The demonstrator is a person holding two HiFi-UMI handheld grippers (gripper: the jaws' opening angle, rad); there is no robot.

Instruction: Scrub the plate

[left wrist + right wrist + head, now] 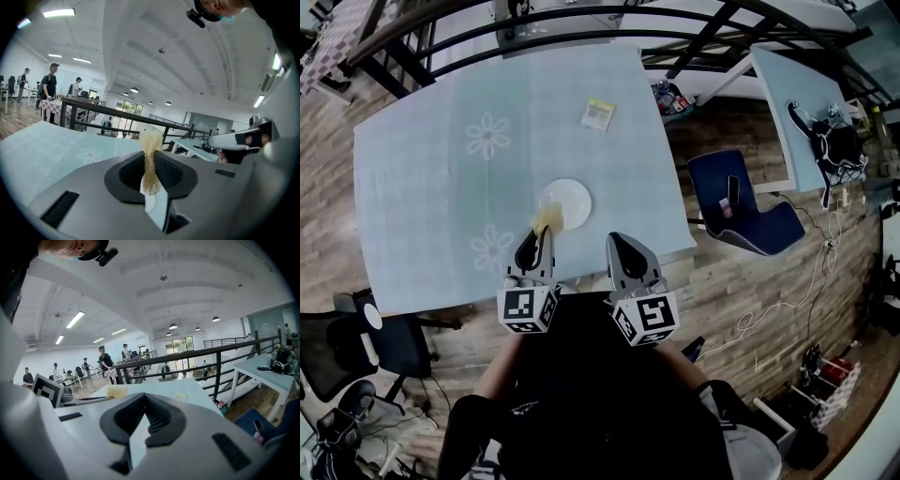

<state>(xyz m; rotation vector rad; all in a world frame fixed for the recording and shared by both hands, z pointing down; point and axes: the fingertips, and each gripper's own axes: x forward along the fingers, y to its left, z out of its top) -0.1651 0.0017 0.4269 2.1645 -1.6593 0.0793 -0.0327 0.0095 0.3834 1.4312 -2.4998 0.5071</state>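
A white plate [566, 201] lies on the pale blue tablecloth [431, 187] near the table's front edge. My left gripper [539, 234] is shut on a yellow mesh scrubber [546, 219], whose tuft rests at the plate's near left rim. In the left gripper view the scrubber [151, 161] stands pinched between the jaws of the left gripper [149, 154], and the plate is hidden. My right gripper [619, 244] hovers right of the plate, shut with nothing in it. The right gripper view shows the right gripper [143, 398] shut and the scrubber [117, 391] off to the left.
A small yellow-green packet [598, 113] lies on the far part of the table. A black railing [581, 21] runs behind it. To the right are a blue chair [741, 214] and a second table [792, 103]. A black office chair [394, 342] stands at the near left.
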